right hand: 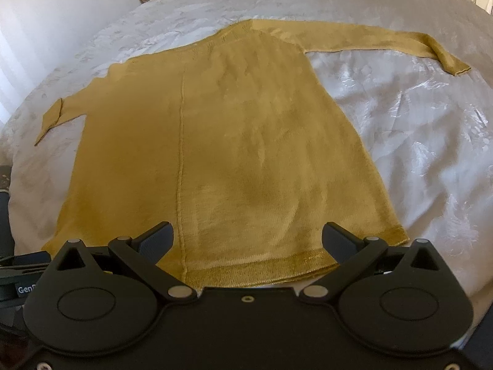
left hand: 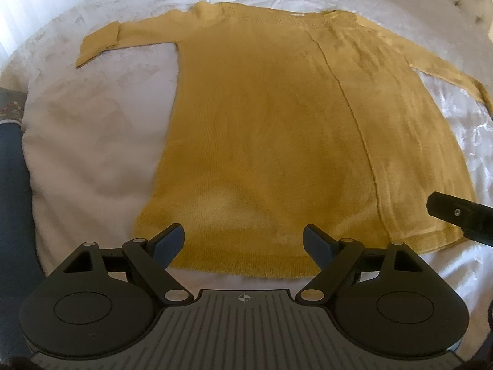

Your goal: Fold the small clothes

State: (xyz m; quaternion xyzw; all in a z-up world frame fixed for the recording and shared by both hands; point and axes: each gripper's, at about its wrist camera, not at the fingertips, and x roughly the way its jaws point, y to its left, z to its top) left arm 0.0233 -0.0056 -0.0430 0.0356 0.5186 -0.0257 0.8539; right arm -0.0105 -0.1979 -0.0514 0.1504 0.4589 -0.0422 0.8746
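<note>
- Left wrist view: mustard-yellow knitted sweater (left hand: 271, 129) lies flat on white bedspread (left hand: 86, 141), sleeves spread, ready for folding.
- Left gripper (left hand: 243, 240), right gripper (right hand: 248, 237): jaws wide, empty, above sweater's hem.

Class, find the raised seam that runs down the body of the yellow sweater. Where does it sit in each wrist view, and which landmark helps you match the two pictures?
Left wrist view: the seam runs right of centre, from neckline to hem.
Right wrist view: the seam runs left of centre, ending at the hem between the open fingers.
Shared landmark: the sweater hem, nearest both cameras, on the white bedspread.
</note>
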